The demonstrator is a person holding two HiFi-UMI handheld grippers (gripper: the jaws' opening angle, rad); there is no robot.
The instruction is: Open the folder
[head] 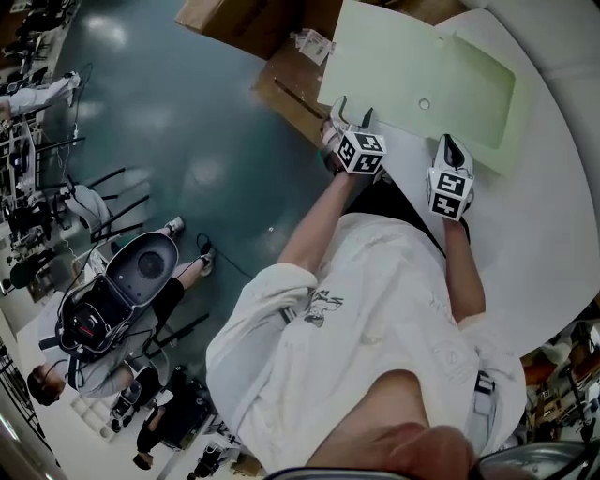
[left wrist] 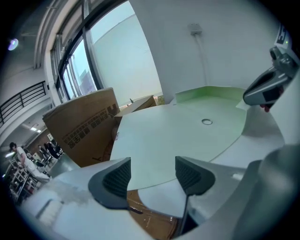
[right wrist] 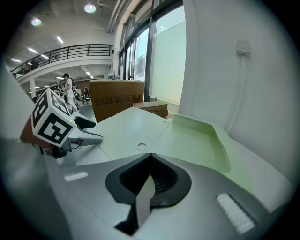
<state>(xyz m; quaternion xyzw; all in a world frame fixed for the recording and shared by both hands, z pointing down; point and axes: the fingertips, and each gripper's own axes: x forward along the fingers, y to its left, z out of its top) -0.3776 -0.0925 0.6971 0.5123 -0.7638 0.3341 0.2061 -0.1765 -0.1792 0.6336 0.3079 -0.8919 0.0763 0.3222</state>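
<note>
A pale green folder [head: 412, 80] lies spread open on the white round table [head: 562, 234]. Its flat flap [left wrist: 187, 136] has a small round ring [left wrist: 206, 122] and reaches past the table's left edge; its other half [right wrist: 201, 140] has raised walls. My left gripper [head: 352, 112] stands open at the flap's near edge. In the left gripper view [left wrist: 152, 173] the flap's edge shows between the pads, which do not press on it. My right gripper [head: 450, 145] rests to its right, near the folder's middle. Its jaws [right wrist: 150, 157] are shut with nothing between them.
Cardboard boxes [head: 253, 28] stand on the floor just left of the table, close under the flap [left wrist: 84, 126]. A white wall with a cable [right wrist: 241, 70] rises behind the table. People and chairs [head: 112, 300] are on the floor at lower left.
</note>
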